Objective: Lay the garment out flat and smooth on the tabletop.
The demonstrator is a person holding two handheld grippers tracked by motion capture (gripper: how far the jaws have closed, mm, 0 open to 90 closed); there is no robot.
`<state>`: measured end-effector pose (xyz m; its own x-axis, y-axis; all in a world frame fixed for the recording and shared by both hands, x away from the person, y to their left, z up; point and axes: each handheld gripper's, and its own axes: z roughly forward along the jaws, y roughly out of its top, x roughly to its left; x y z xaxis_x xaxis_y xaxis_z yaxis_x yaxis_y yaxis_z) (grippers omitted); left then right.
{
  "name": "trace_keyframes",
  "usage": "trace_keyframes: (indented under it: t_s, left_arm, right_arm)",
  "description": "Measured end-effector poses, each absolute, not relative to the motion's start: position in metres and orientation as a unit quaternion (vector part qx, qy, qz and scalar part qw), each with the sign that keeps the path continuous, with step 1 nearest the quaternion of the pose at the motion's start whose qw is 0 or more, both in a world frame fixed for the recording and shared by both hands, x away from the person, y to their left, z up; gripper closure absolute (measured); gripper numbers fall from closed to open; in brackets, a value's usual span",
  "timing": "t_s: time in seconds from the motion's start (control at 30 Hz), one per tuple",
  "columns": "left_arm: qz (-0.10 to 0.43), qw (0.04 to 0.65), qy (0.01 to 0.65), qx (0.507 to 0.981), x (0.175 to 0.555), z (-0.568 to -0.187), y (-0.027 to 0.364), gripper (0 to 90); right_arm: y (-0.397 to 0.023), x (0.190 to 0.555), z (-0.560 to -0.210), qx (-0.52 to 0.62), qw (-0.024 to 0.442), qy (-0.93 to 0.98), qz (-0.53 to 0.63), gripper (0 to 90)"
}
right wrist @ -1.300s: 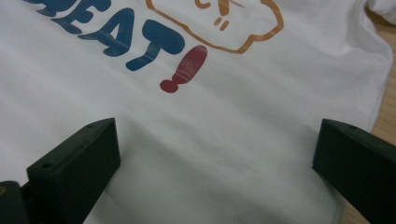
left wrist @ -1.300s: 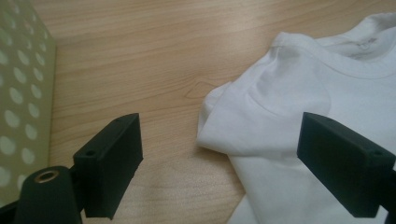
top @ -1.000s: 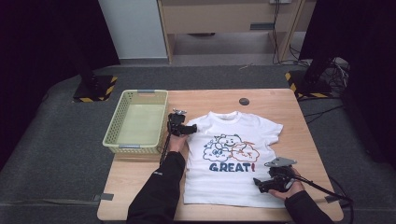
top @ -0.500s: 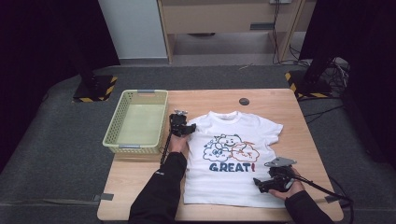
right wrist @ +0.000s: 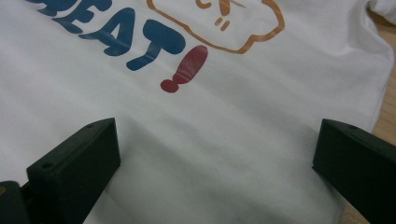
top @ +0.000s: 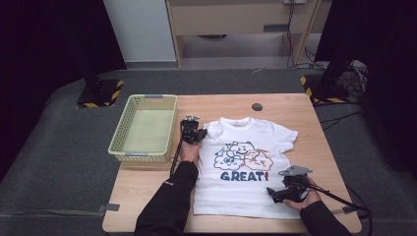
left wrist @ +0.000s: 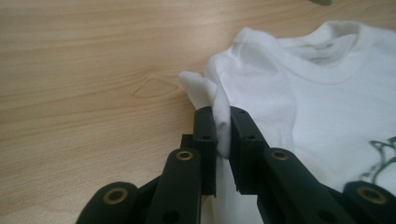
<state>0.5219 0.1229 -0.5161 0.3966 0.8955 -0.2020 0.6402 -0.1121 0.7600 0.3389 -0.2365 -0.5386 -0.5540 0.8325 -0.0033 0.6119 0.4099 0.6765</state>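
Near the desk's (top: pixel 147 216) left edge, left gripper (left wrist: pixel 223 126) has just been closing and is now pinching the T-shirt (top: pixel 246 167) sleeve (left wrist: pixel 212 93); fold can start. Right gripper (top: pixel 273 193) is hovering wide open over the hem.

Black sleeves (top: pixel 169 206); black grippers, screwed fingers (left wrist: pixel 205 140) (grey plate (top: pixel 295 170) tops the right).

White T-shirt (top: pixel 246 162) printed with blue lettering, a red exclamation mark and orange-outlined cartoon; pale green basket (top: pixel 118 147); light wooden tabletop (top: pixel 295 105).
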Motion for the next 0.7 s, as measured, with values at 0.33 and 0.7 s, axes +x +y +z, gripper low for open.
trace_keyframes:
  t_s: [0.33, 0.7]
  left_arm:
    - [0.139, 0.44, 0.466, 0.754, 0.492, -0.486, 0.084, 81.5]
    - [0.112, 0.426, 0.42, 0.794, 0.475, -0.494, 0.04, 77.5]
  right_arm:
    - [-0.237, 0.339, -0.539, 0.439, 0.173, 0.822, 0.32, 0.7]
    - [-0.237, 0.339, -0.539, 0.439, 0.174, 0.821, 0.32, 0.7]
